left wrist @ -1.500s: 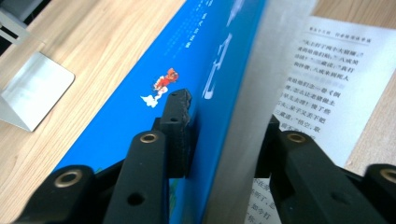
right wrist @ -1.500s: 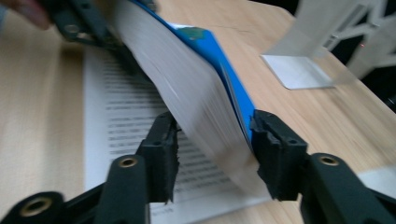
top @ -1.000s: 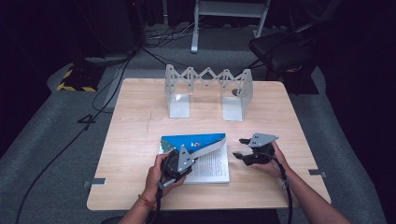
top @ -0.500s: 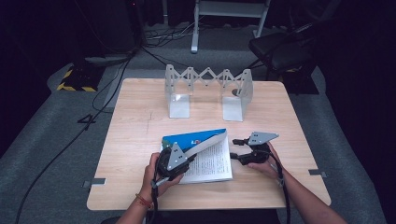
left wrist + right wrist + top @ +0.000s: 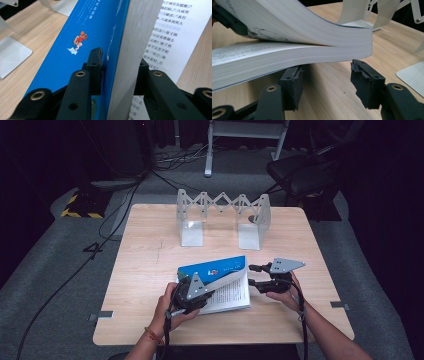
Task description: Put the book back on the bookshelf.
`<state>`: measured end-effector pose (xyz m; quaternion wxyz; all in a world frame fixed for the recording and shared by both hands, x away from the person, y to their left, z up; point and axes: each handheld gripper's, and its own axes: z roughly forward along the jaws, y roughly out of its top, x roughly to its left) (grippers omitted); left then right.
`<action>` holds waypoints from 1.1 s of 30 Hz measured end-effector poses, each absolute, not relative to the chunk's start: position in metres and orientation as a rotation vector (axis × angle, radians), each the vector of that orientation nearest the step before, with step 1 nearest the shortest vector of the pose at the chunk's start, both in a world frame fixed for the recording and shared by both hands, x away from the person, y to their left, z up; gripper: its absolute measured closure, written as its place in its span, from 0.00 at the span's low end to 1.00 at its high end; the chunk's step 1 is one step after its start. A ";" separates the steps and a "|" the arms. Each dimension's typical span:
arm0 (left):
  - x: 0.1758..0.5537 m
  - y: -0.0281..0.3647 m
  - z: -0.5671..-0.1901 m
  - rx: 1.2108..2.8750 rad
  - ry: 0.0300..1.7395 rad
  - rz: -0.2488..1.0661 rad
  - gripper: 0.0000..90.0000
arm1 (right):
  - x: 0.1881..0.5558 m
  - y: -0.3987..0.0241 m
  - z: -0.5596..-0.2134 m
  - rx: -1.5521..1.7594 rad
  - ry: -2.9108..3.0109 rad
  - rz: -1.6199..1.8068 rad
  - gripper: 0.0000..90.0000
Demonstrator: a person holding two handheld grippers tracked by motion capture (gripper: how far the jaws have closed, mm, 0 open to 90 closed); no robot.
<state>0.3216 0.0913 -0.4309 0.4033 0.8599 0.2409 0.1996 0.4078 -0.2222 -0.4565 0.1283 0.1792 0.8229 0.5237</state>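
the book (image 5: 222, 282) lies half open on the near middle of the wooden table (image 5: 145, 270), its blue cover lifted at a slant over the printed pages that rest flat on the wood. at the left, the left gripper (image 5: 196, 291) is clamped on the raised part: in the left gripper view the blue cover (image 5: 82, 37) presses against one black jaw and the grey page edges (image 5: 132, 50) against the other, with a printed page showing beyond. further right, at the book's outer edge, the right gripper (image 5: 256, 275) sits just beside the pages; its jaws have just been closing yet stand apart, and in the right gripper view they flank the lower corner of the page block (image 5: 312, 55) without pressing on it. behind the book, well apart, a folding metal bookstand (image 5: 222, 217) stands upright near the far edge.
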 end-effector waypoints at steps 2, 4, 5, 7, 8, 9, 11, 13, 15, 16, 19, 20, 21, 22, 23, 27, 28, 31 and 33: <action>0.321 0.089 -0.430 2.188 0.596 0.526 0.76 | 0.407 -0.221 -0.456 0.531 2.386 1.519 0.48; 0.321 0.091 -0.430 2.182 0.596 0.523 0.77 | 0.408 -0.220 -0.454 0.531 2.373 1.513 0.48; 0.321 0.092 -0.431 2.171 0.597 0.522 0.77 | 0.408 -0.219 -0.453 0.531 2.371 1.516 0.48; 0.322 0.094 -0.430 2.167 0.587 0.519 0.77 | 0.408 -0.217 -0.450 0.526 2.362 1.513 0.48; 0.322 0.094 -0.431 2.151 0.591 0.513 0.77 | 0.408 -0.216 -0.448 0.520 2.358 1.508 0.48; 0.323 0.095 -0.431 2.134 0.592 0.503 0.77 | 0.408 -0.216 -0.447 0.522 2.349 1.507 0.48; 0.324 0.095 -0.430 2.117 0.586 0.485 0.77 | 0.409 -0.215 -0.444 0.527 2.337 1.512 0.49; 0.326 0.093 -0.430 2.095 0.567 0.474 0.77 | 0.410 -0.216 -0.442 0.525 2.329 1.515 0.49; 0.326 0.091 -0.430 2.088 0.557 0.465 0.76 | 0.411 -0.217 -0.441 0.529 2.324 1.519 0.49; 0.328 0.089 -0.430 2.088 0.545 0.464 0.76 | 0.412 -0.219 -0.439 0.532 2.323 1.520 0.49; 0.330 0.088 -0.430 2.072 0.533 0.456 0.76 | 0.413 -0.220 -0.437 0.517 2.326 1.511 0.49; 0.330 0.087 -0.430 2.063 0.531 0.464 0.76 | 0.413 -0.220 -0.435 0.506 2.337 1.506 0.49; 0.330 0.086 -0.430 2.050 0.540 0.473 0.76 | 0.412 -0.218 -0.434 0.489 2.338 1.504 0.49; 0.330 0.086 -0.431 2.039 0.547 0.489 0.75 | 0.411 -0.217 -0.431 0.482 2.332 1.502 0.49; 0.328 0.086 -0.431 2.033 0.555 0.502 0.75 | 0.411 -0.216 -0.430 0.485 2.331 1.510 0.49; 0.324 0.096 -0.429 2.009 0.571 0.489 0.75 | 0.409 -0.209 -0.423 0.449 2.318 1.545 0.49; 0.322 0.099 -0.428 2.009 0.572 0.487 0.75 | 0.408 -0.207 -0.421 0.435 2.316 1.551 0.49; 0.319 0.105 -0.425 2.021 0.578 0.496 0.76 | 0.406 -0.201 -0.415 0.412 2.308 1.567 0.48; 0.317 0.111 -0.427 2.006 0.592 0.484 0.76 | 0.404 -0.196 -0.413 0.405 2.305 1.571 0.47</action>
